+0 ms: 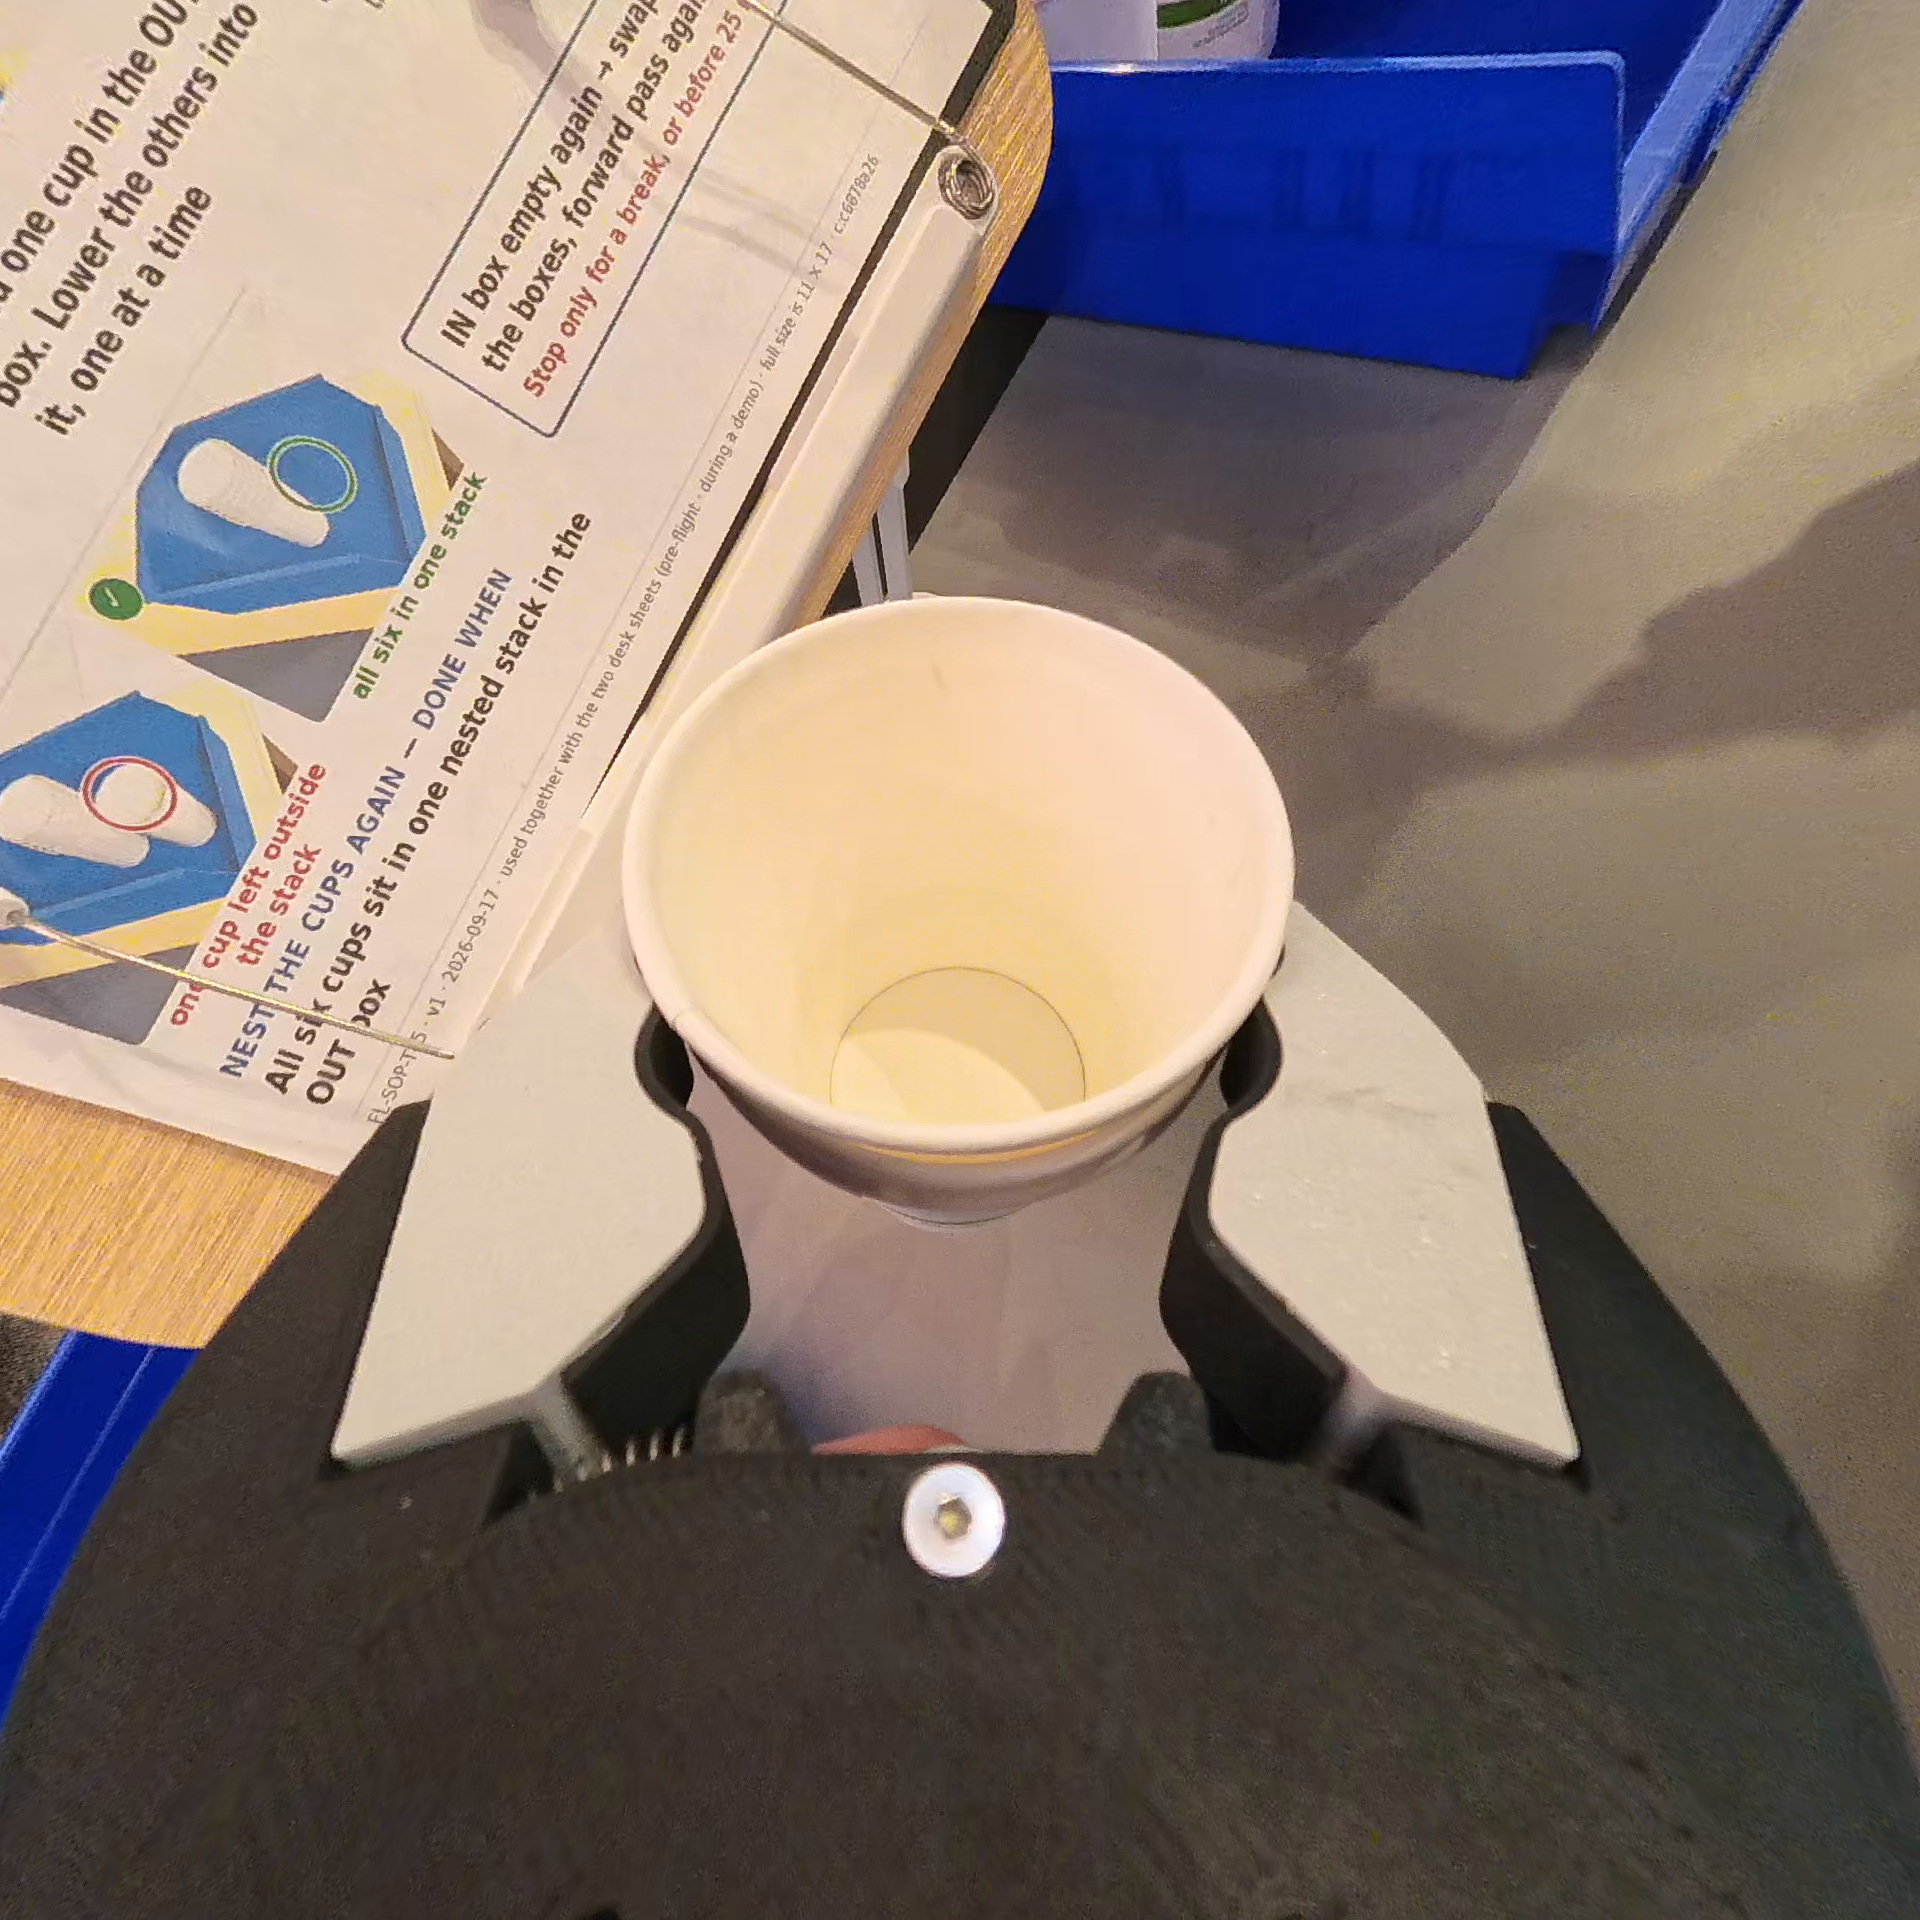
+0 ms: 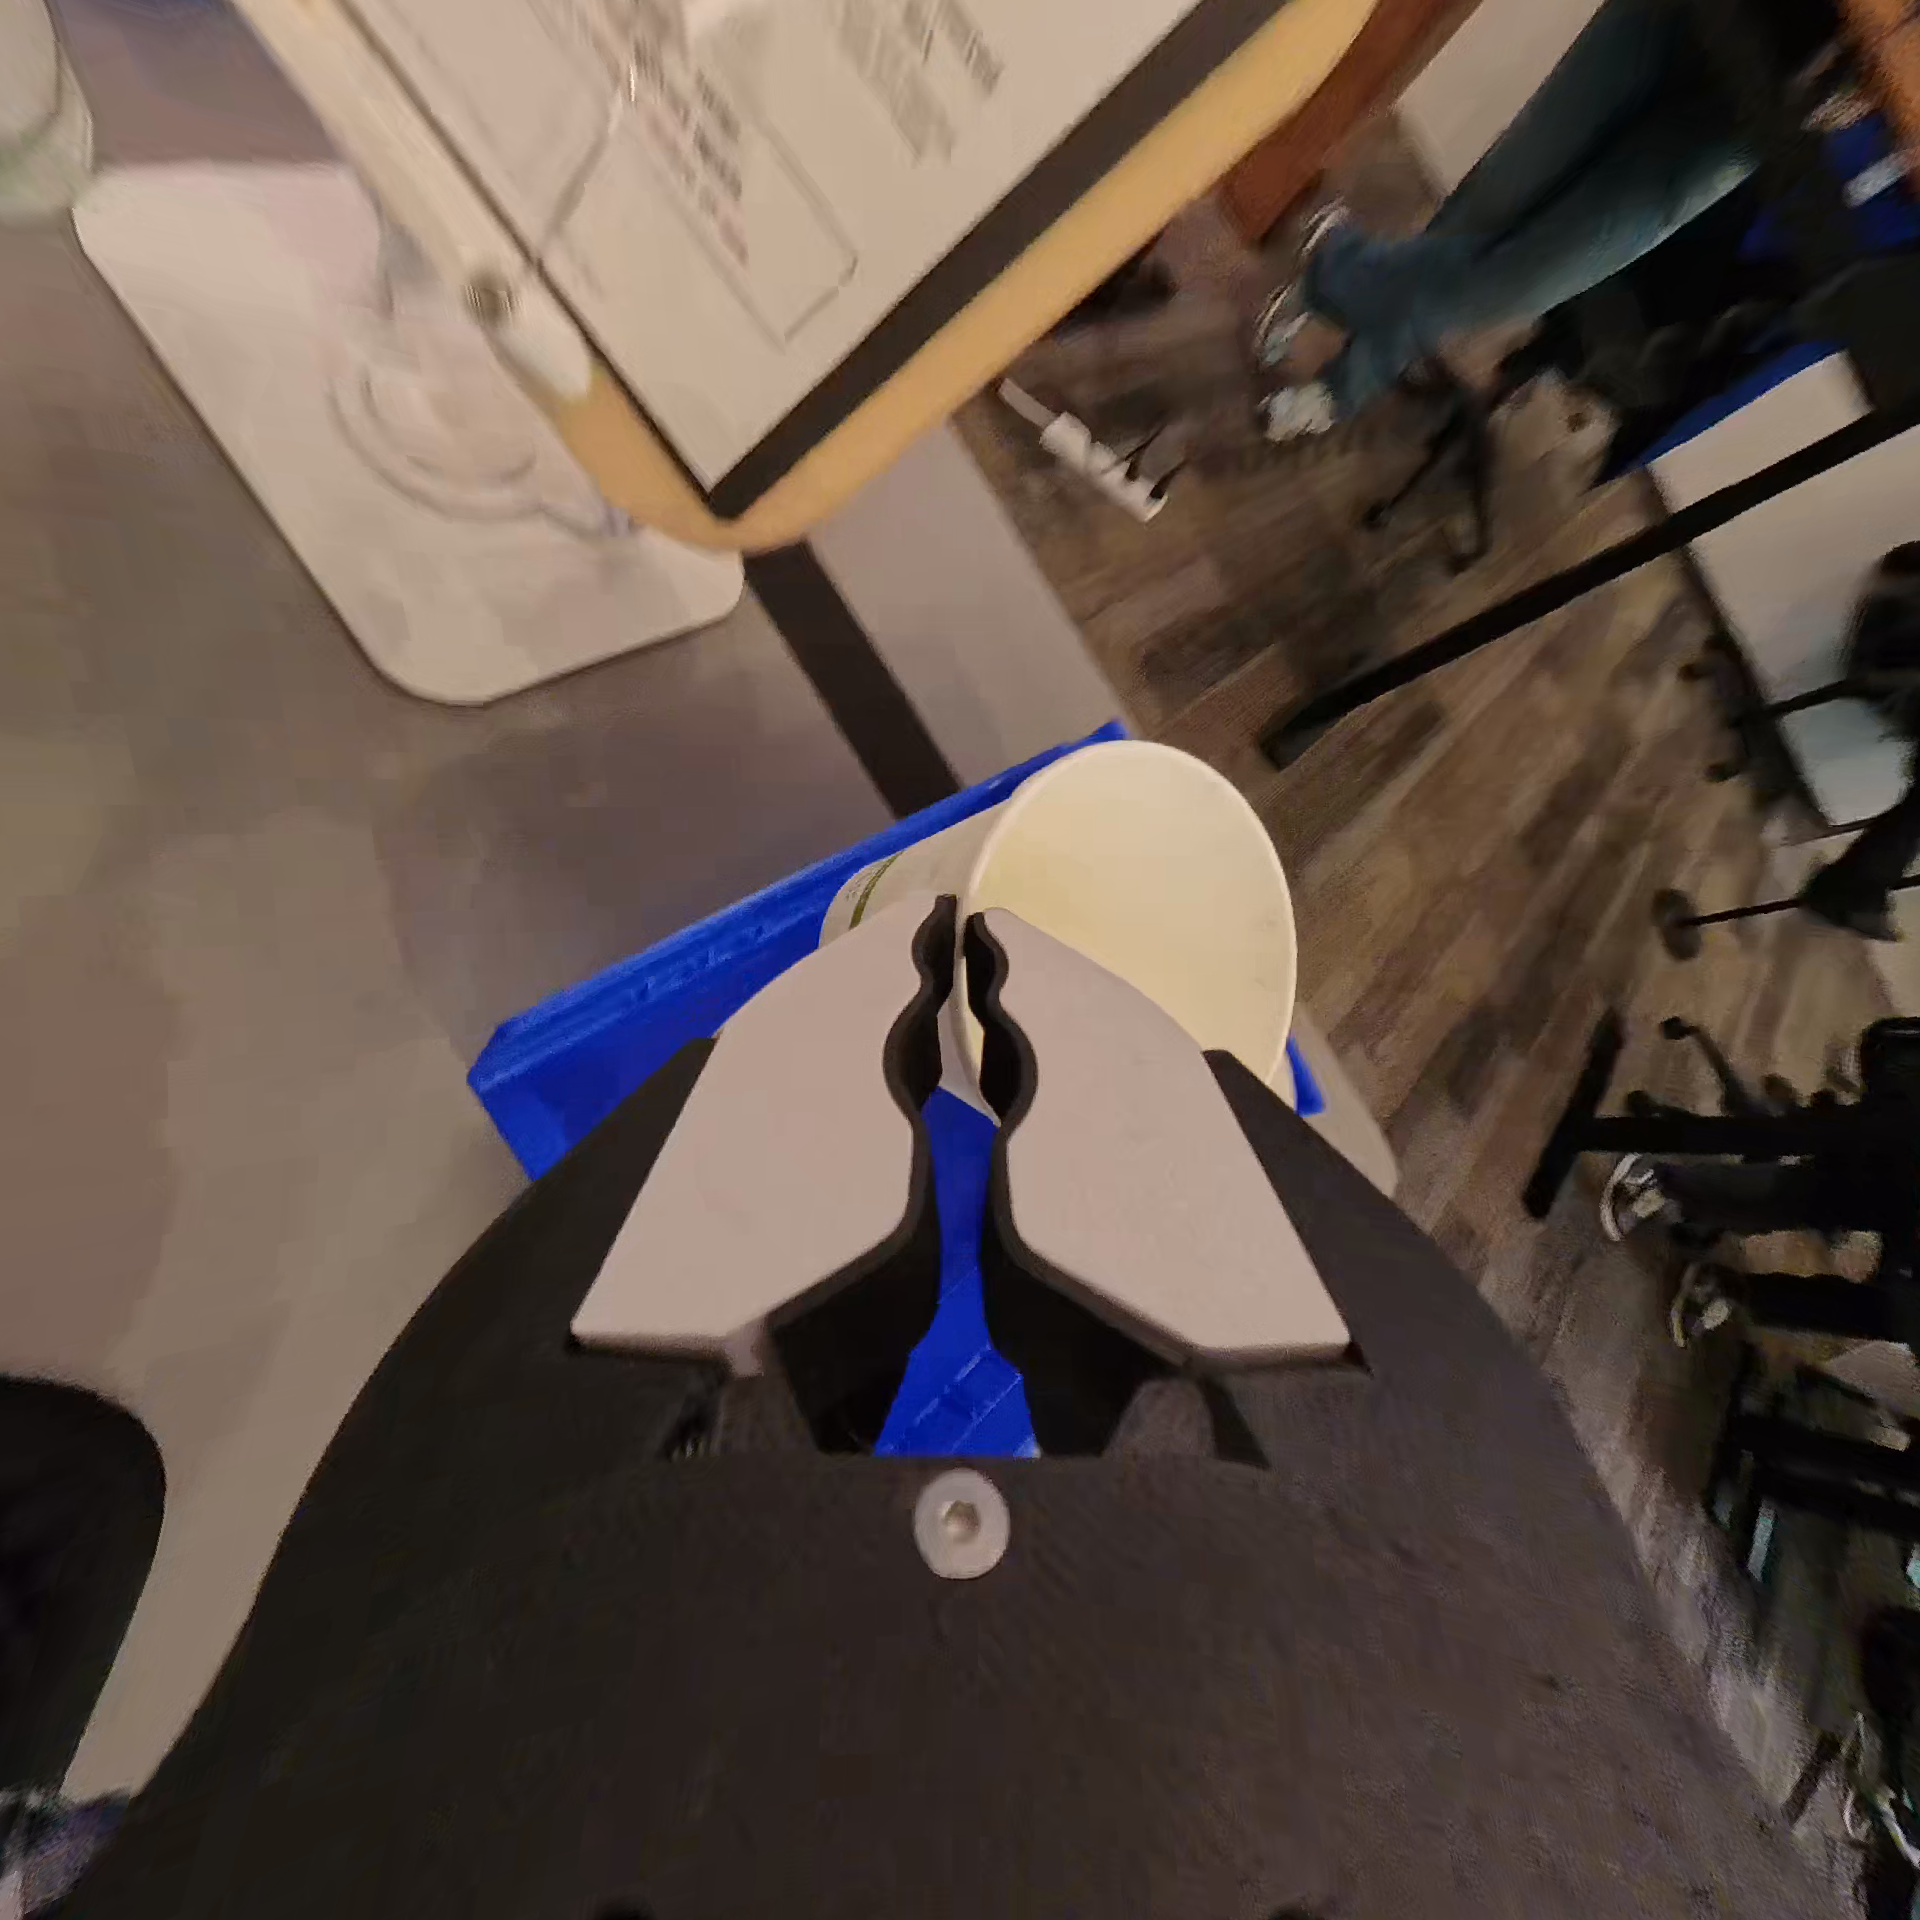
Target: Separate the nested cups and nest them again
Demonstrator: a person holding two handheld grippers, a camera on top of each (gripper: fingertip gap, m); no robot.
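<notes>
White paper cup (image 1: 956, 914) sits upright between the fingers of the left gripper (image 1: 956, 1049), mouth toward the camera. Its interior holds nothing; only the round base disc shows at the bottom. The jaws stand wide apart, and the dark pads (image 1: 665, 1070) flank the cup wall just under the rim on both sides. Whether they press on it or merely bracket it cannot be told. Landmark for this view is the cup. Up and to its left lies a printed instruction sheet (image 1: 343, 520) on a wooden board (image 1: 1023, 156), with a wire clip across it. Beyond the cup, at the far side of the grey table top (image 1: 1455, 727), stands a blue bin (image 1: 1351, 239); part of a white container with green print shows inside it.

Right gripper (image 2: 961, 925) — jaws nearly closed, with only a thin slot left between them. The rim wall of a second white paper cup (image 2: 1143, 894) runs through that slot; one pad lies outside the wall and the other inside the mouth, so the cup is pinched by its edge. This cup is tipped on its side, its mouth open to the right, and nothing shows inside it. It hangs over a blue bin (image 2: 665, 1018) that lies directly beneath and behind the fingers — the bin's contents are hidden by the gripper
</notes>
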